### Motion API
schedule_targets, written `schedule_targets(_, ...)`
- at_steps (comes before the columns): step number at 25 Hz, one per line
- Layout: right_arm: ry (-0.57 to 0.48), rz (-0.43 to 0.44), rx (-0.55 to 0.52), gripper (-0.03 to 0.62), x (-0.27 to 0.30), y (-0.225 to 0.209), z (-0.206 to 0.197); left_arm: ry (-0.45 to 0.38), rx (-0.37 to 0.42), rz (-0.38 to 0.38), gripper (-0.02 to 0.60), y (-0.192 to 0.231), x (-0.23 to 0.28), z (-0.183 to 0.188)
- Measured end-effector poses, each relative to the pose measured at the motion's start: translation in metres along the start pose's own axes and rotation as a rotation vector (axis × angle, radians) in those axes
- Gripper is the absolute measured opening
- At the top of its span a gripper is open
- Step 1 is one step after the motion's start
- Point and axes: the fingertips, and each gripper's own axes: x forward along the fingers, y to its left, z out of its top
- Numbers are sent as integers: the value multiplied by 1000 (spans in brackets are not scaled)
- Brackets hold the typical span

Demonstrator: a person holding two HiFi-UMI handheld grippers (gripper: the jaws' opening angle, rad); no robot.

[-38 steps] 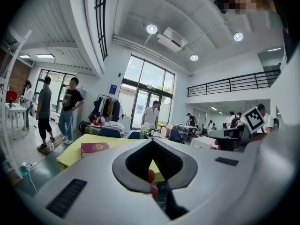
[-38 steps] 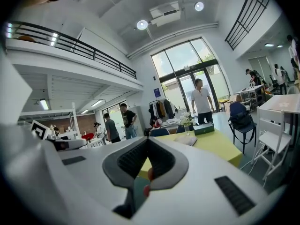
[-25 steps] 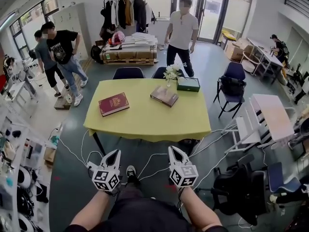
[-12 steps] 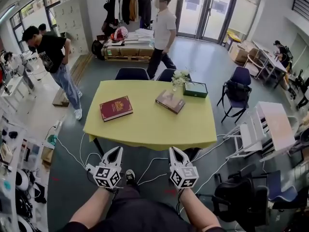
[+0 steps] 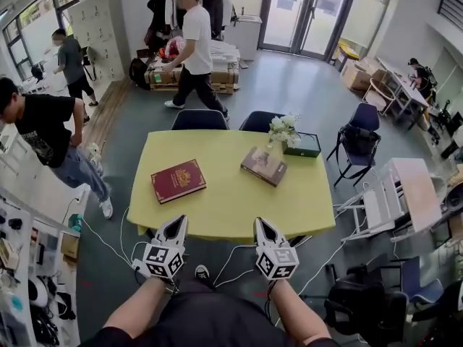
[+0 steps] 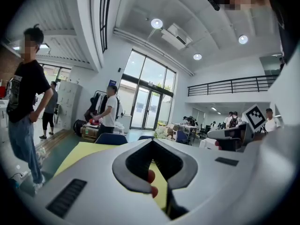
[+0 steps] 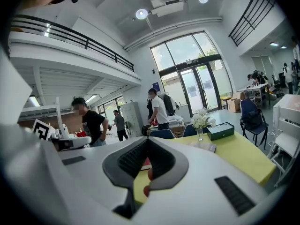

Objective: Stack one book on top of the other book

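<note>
Red hardcover book [image 5: 178, 181] flat on yellow table [image 5: 231, 215], left half; gold emblem, lettering unreadable; long axis crosswise, right end angled away | brown book [image 5: 264, 165] flat, well apart to its right, long axis diagonal | vase of white flowers [image 5: 283, 130] beside closed dark green box [image 5: 305, 145] | left gripper [image 5: 176, 223], right gripper [image 5: 261, 223] at near edge, jaws pressed together, empty

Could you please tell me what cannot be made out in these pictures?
Red book cover print: head view, too small.
Brown book: left gripper view, behind the jaws.
Green box: head view, partly behind flowers.
Table legs: head view, under its top.
</note>
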Motion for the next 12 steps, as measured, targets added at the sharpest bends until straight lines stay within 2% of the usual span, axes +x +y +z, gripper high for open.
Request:
schedule_targets(5, 5, -46, 9, 14, 51, 6, 11, 9, -3, -44, 8, 44, 36, 17)
schedule_targets(12, 23, -87, 25, 15, 93, 9, 11, 15, -20, -98, 8, 74, 80, 28)
